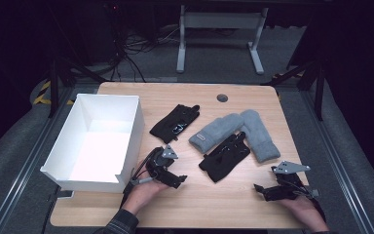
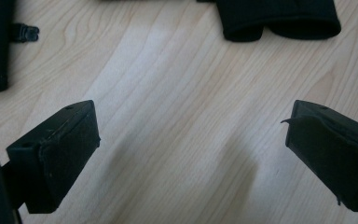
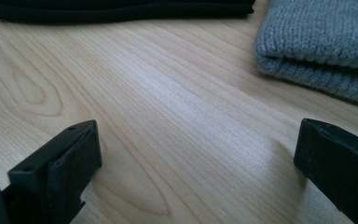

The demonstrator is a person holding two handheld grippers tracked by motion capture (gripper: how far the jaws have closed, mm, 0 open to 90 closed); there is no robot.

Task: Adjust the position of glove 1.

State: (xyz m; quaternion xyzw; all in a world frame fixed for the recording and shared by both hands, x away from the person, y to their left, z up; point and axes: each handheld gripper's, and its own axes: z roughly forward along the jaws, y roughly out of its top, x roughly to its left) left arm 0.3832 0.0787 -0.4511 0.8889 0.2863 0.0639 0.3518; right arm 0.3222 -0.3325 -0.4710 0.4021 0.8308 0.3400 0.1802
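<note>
Here, my left claw [image 1: 171,177] and right claw [image 1: 268,191] rest low on worktop [image 1: 224,204], both spread wide, empty; nearest black glove [image 1: 224,157] lies between them, ahead, overlapping grey mittens [image 1: 241,132]; white box [image 1: 126,141] waits left, likely destination.

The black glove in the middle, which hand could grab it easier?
Probably the left gripper. It sits closest to the black glove, jaws open, with the glove's cuff just ahead over bare table. The right gripper, also open, lies a bit farther off, nearer the grey mitten.
</note>
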